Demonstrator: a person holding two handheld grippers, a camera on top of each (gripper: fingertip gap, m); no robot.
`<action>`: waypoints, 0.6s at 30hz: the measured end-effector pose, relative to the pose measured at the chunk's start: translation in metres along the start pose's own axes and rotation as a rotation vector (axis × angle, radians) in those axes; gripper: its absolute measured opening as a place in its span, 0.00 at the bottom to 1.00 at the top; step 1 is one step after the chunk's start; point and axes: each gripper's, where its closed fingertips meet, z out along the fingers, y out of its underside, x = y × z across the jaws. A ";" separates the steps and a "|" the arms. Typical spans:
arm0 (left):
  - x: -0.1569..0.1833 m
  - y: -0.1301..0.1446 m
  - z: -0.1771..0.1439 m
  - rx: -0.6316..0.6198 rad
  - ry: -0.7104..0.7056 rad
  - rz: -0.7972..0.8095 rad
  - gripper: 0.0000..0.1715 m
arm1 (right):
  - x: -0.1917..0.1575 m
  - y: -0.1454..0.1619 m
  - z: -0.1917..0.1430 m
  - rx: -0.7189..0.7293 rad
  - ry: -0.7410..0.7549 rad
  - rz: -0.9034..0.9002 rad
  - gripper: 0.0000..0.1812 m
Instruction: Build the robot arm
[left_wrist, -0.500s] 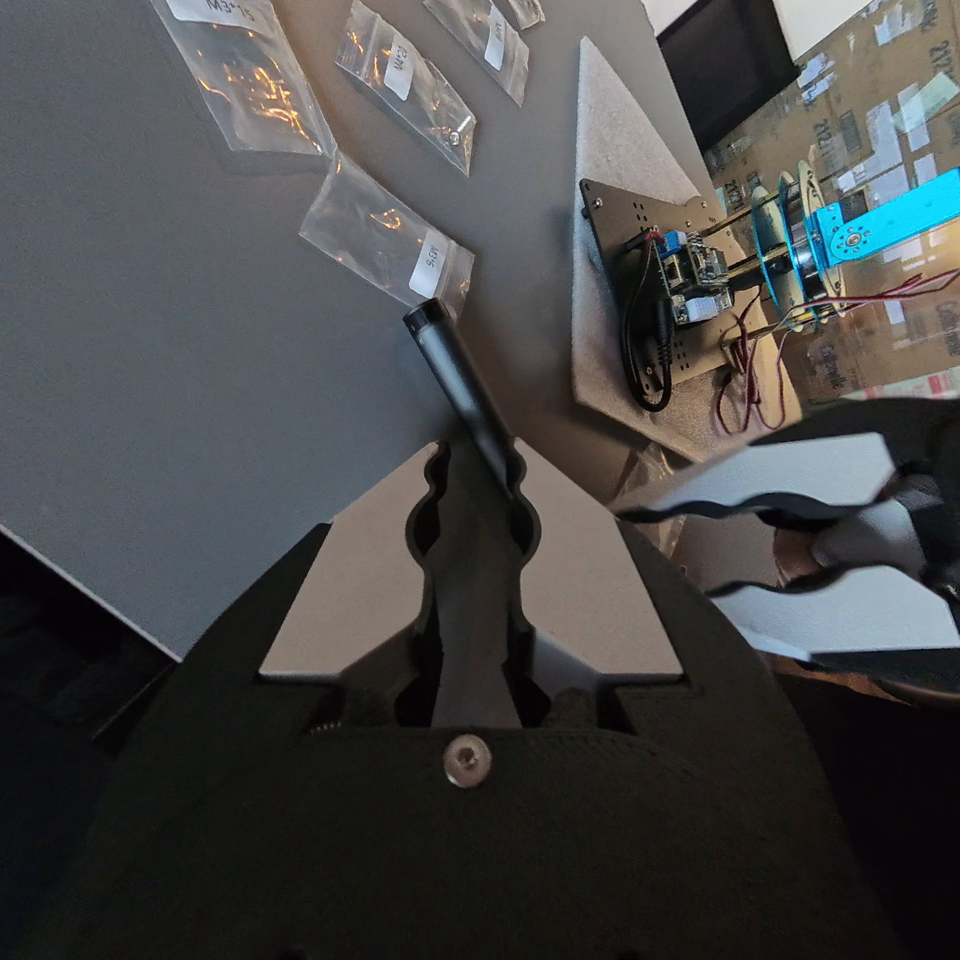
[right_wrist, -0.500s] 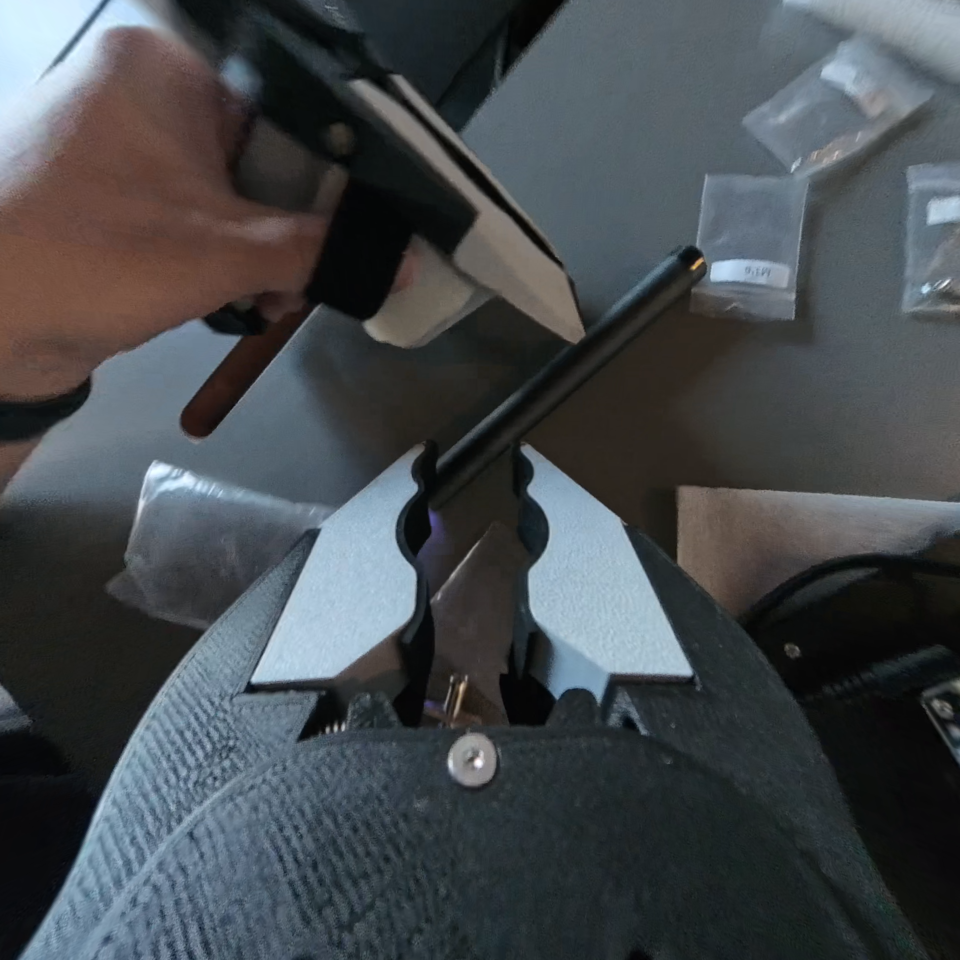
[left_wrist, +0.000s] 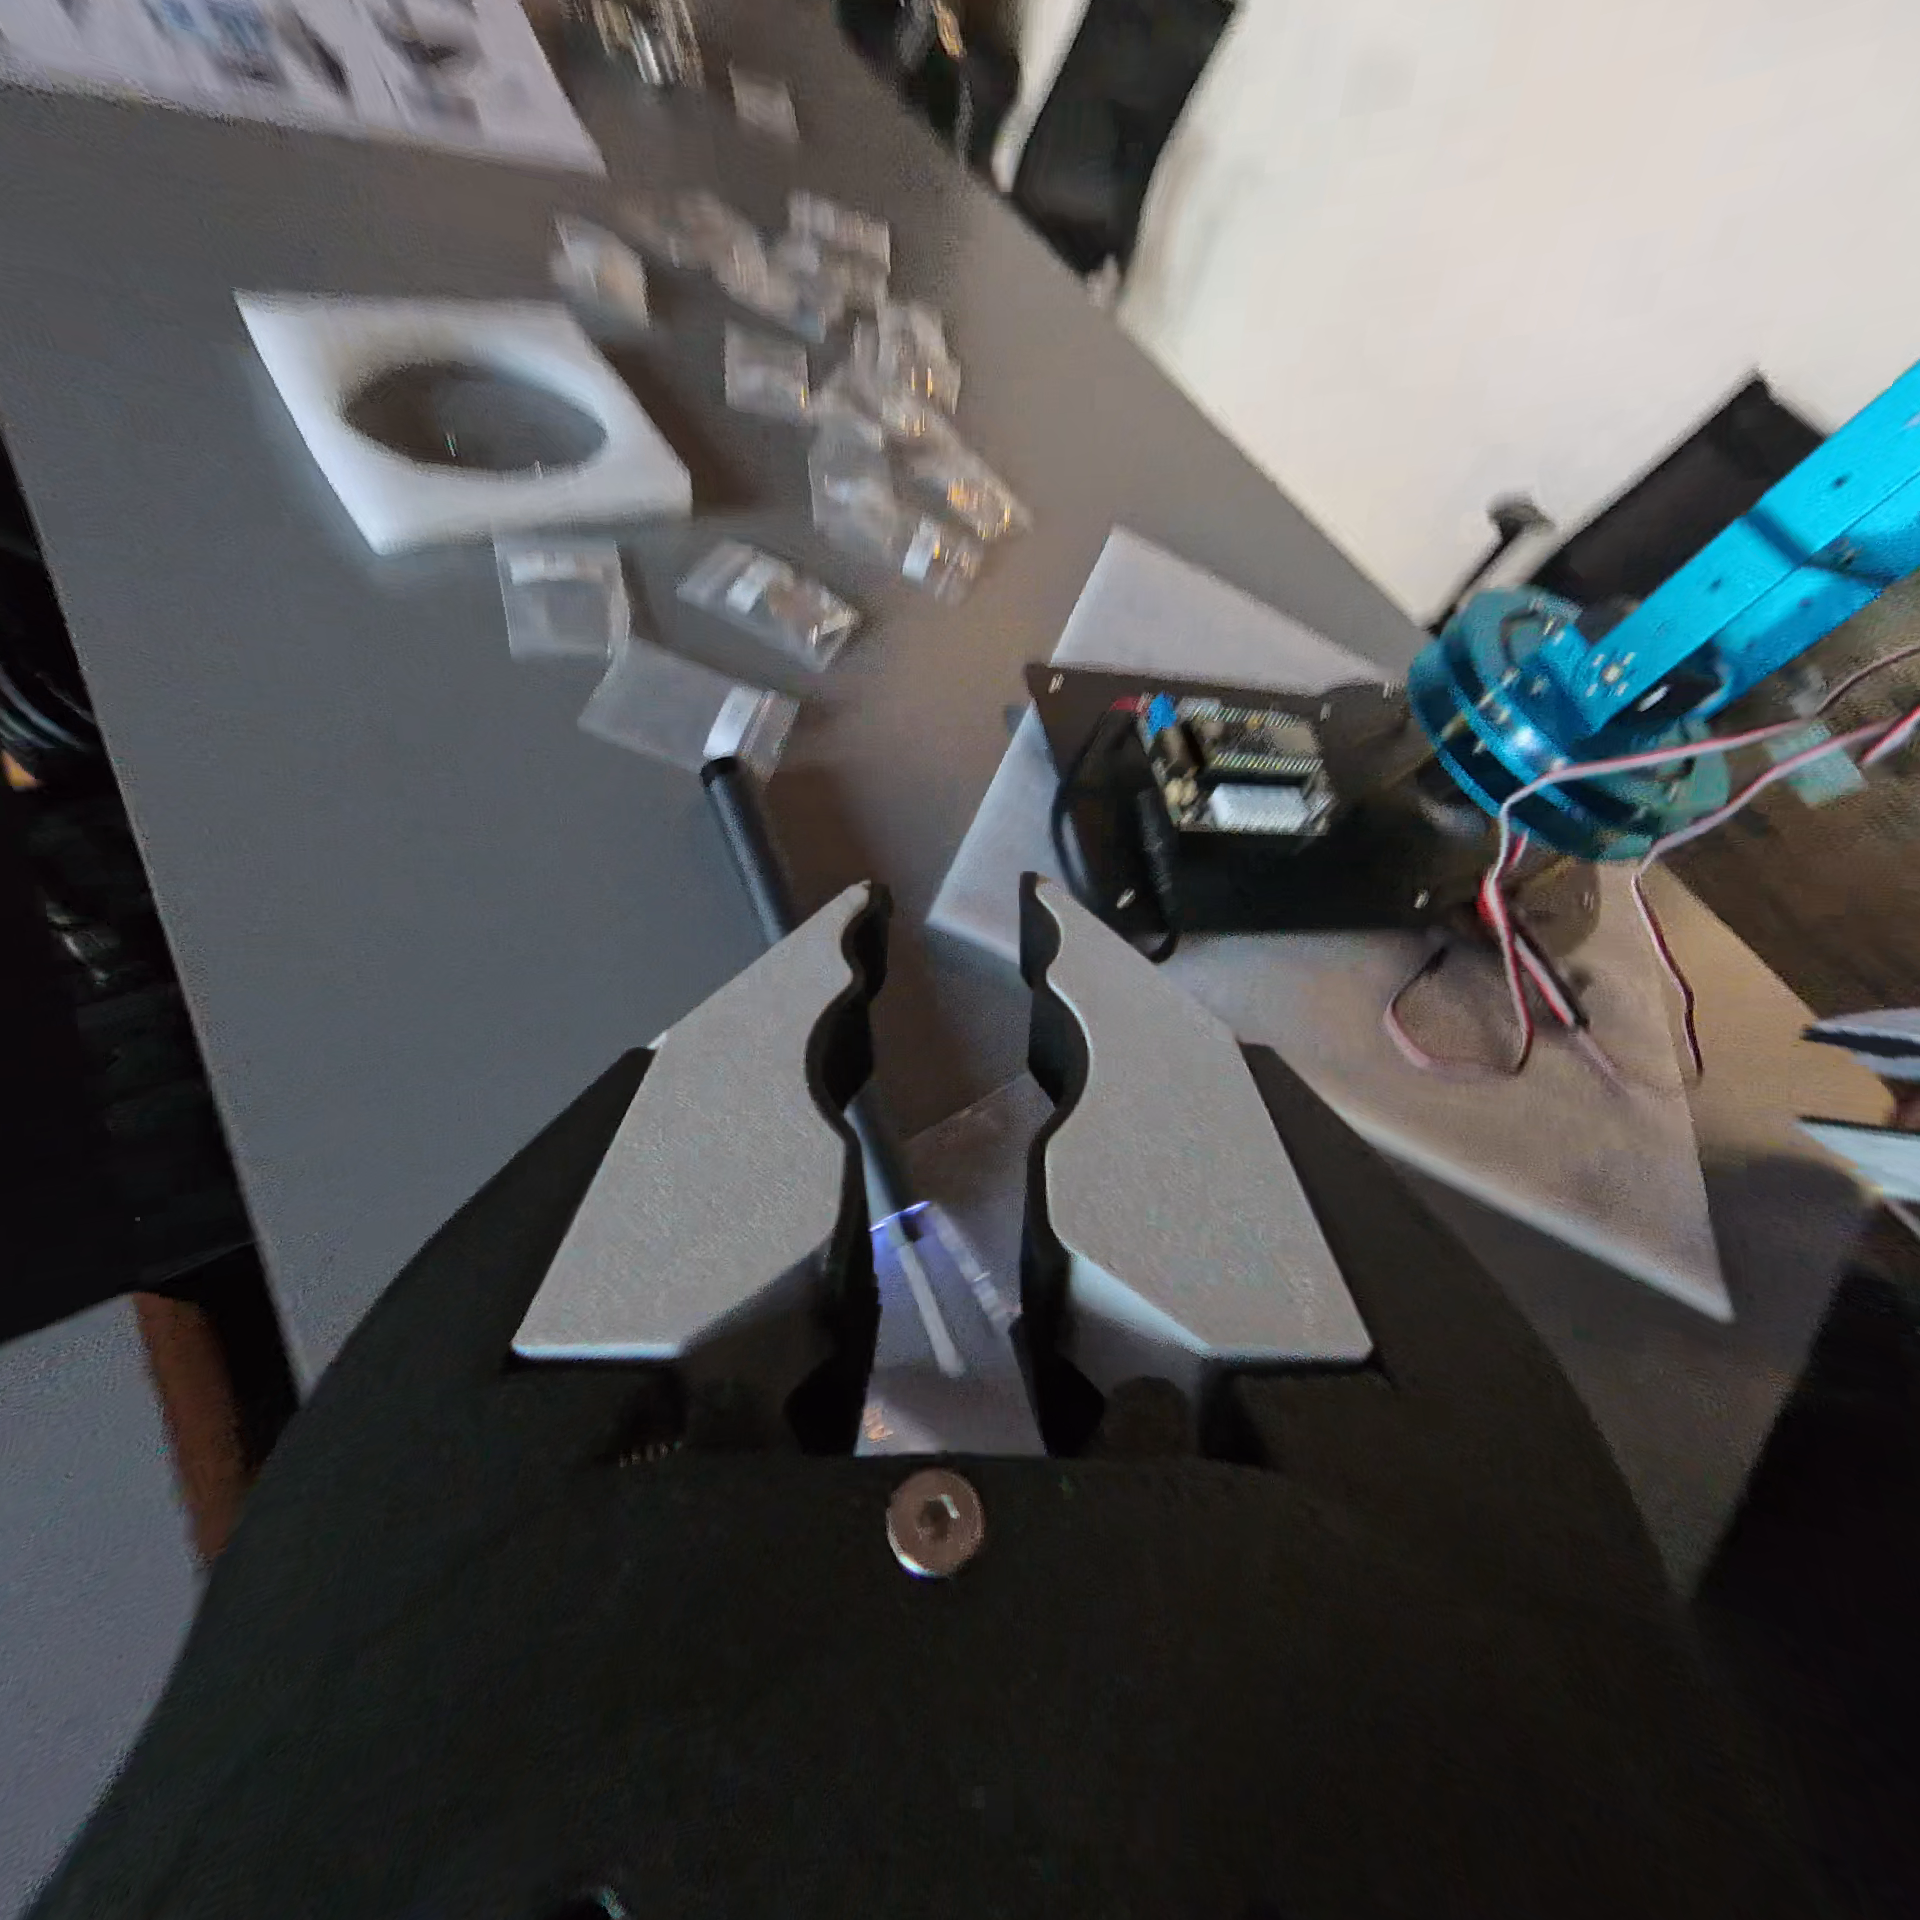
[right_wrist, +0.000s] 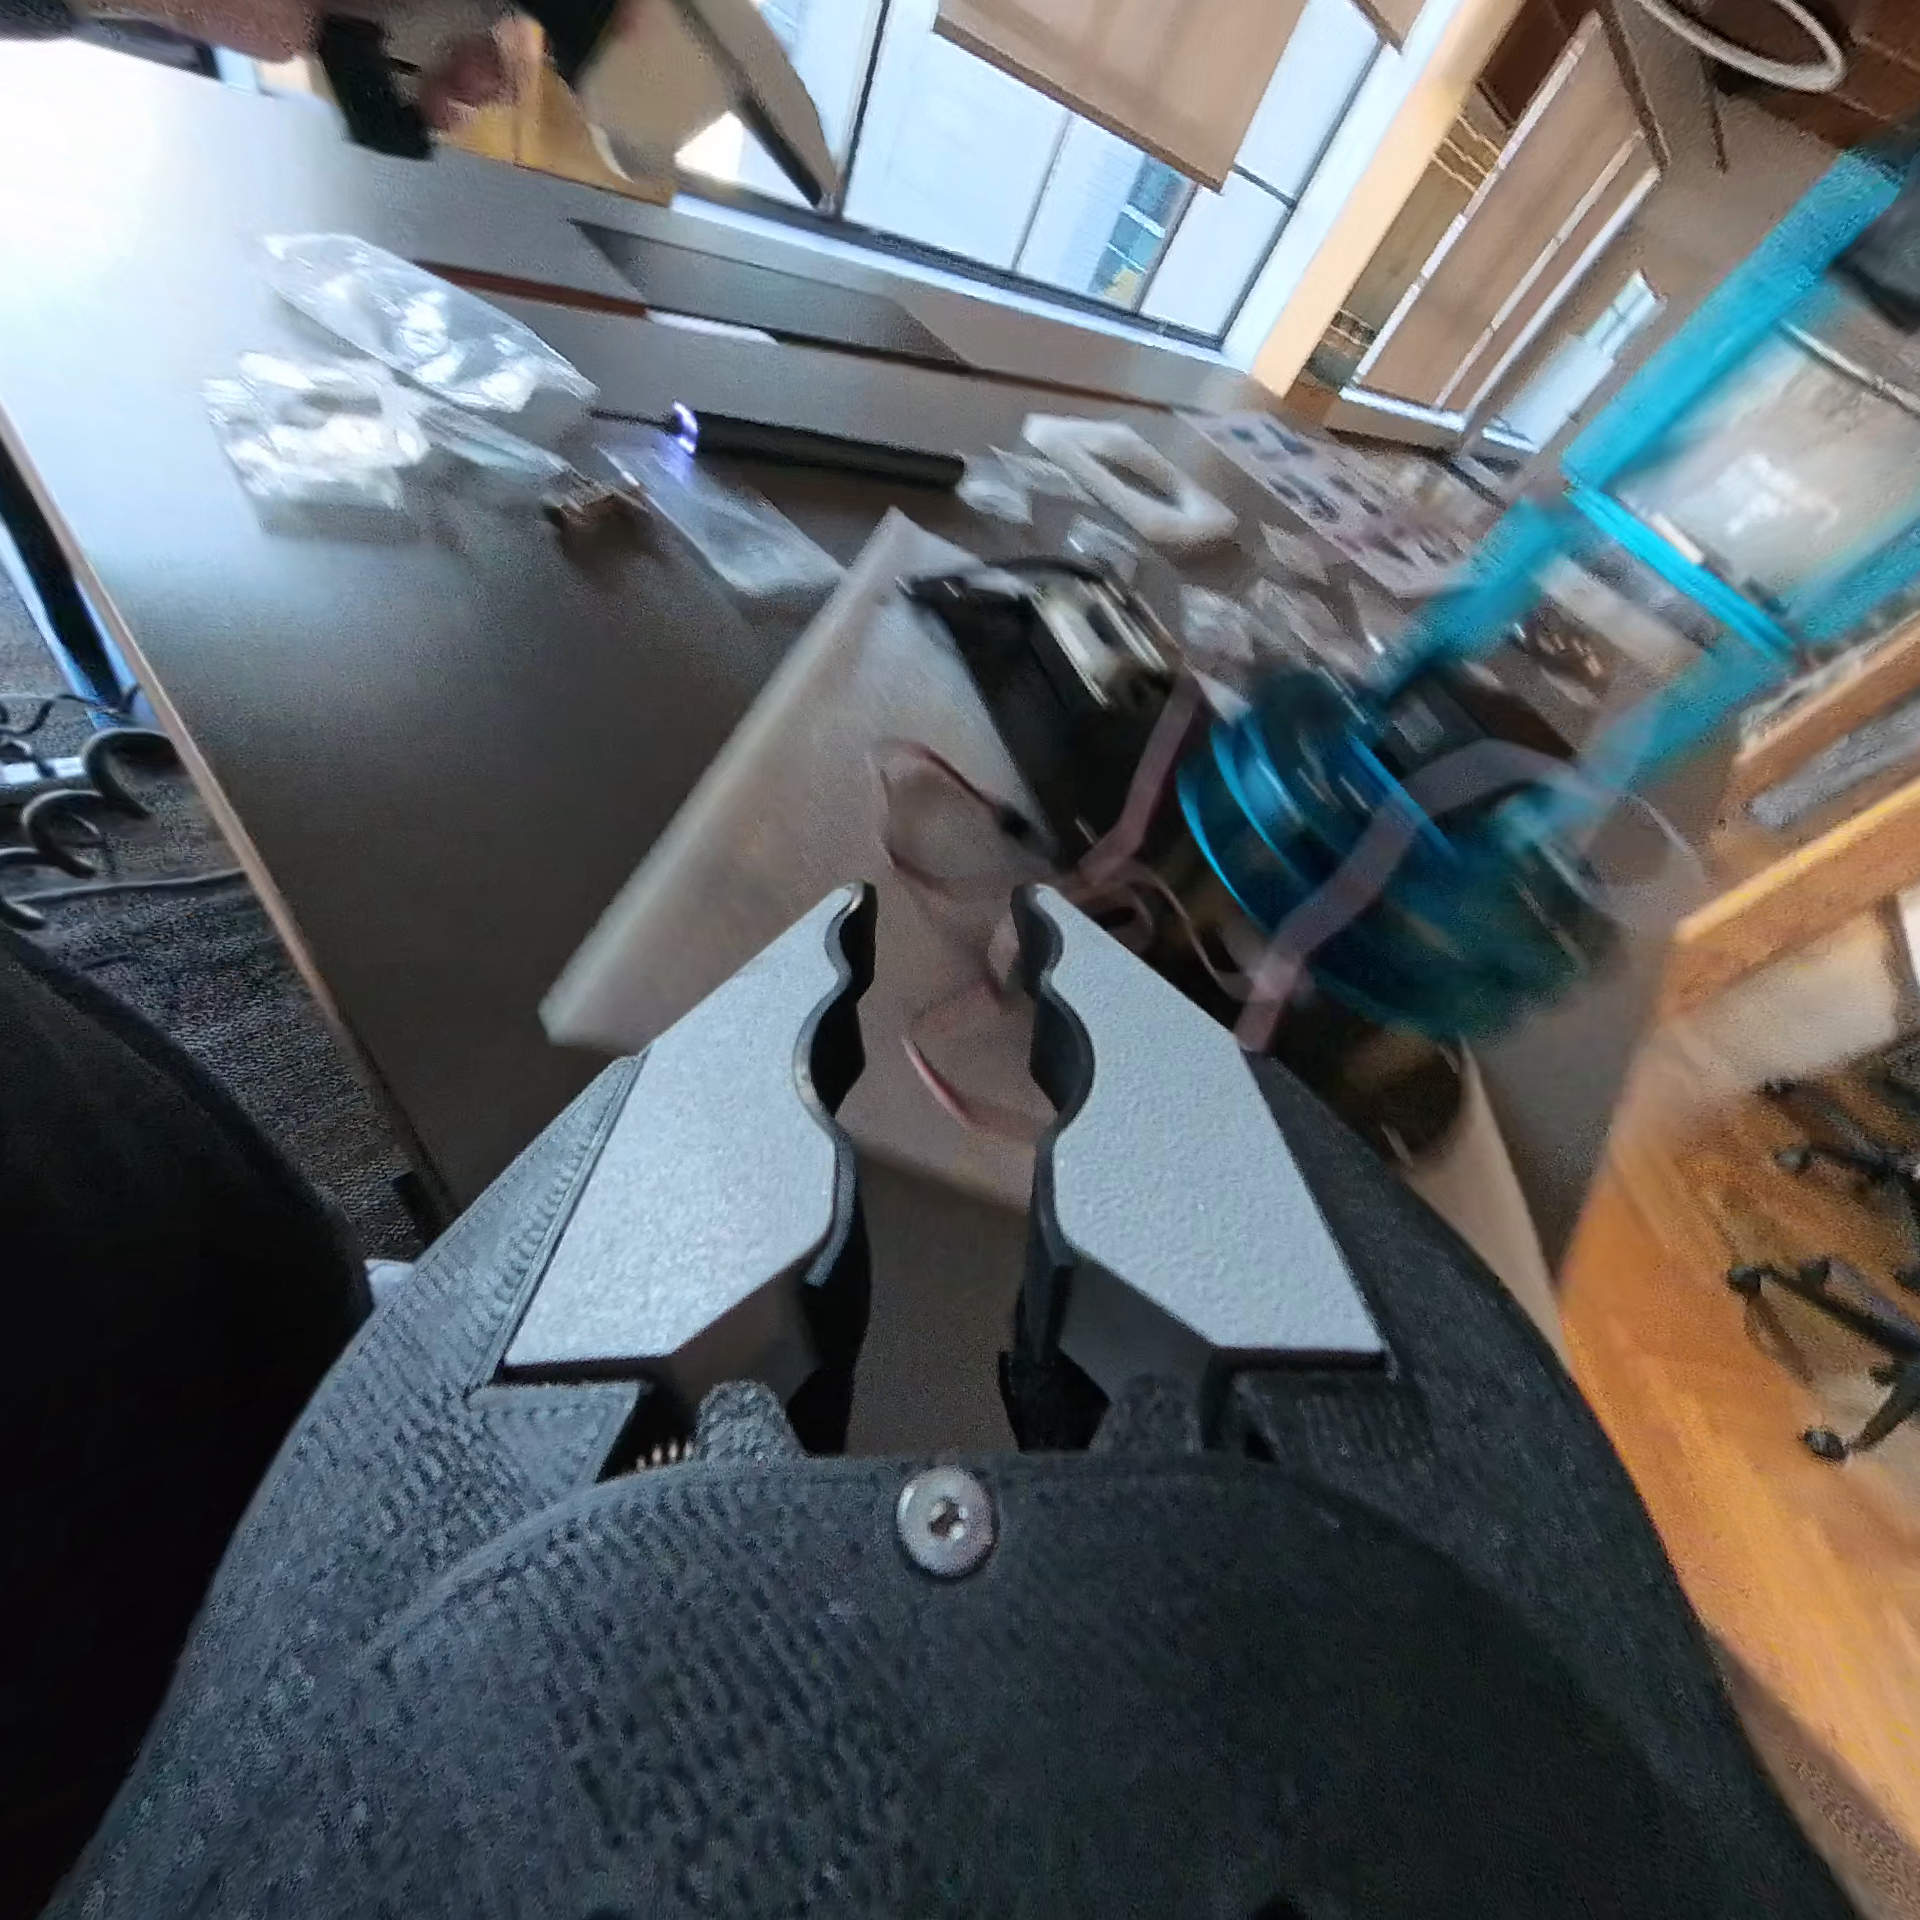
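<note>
Left wrist view: slim black cylindrical screwdriver (left_wrist: 750, 847) under parted tool (left_wrist: 951, 914)

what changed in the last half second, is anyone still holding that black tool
Both let go. The left gripper and right gripper now stand open, pulled back; the black tool lies on the grey table. The bags, blue arm and circuit board stayed put.
</note>
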 end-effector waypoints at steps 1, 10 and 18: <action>0.014 -0.005 -0.002 0.071 -0.030 0.004 0.15 | 0.018 0.015 -0.022 -0.001 0.014 0.033 0.15; 0.126 -0.009 0.002 0.295 -0.153 0.044 0.24 | 0.193 0.078 -0.094 0.066 0.038 0.132 0.23; 0.143 0.005 0.022 0.358 -0.195 0.032 0.28 | 0.246 0.127 -0.031 0.028 -0.102 0.122 0.23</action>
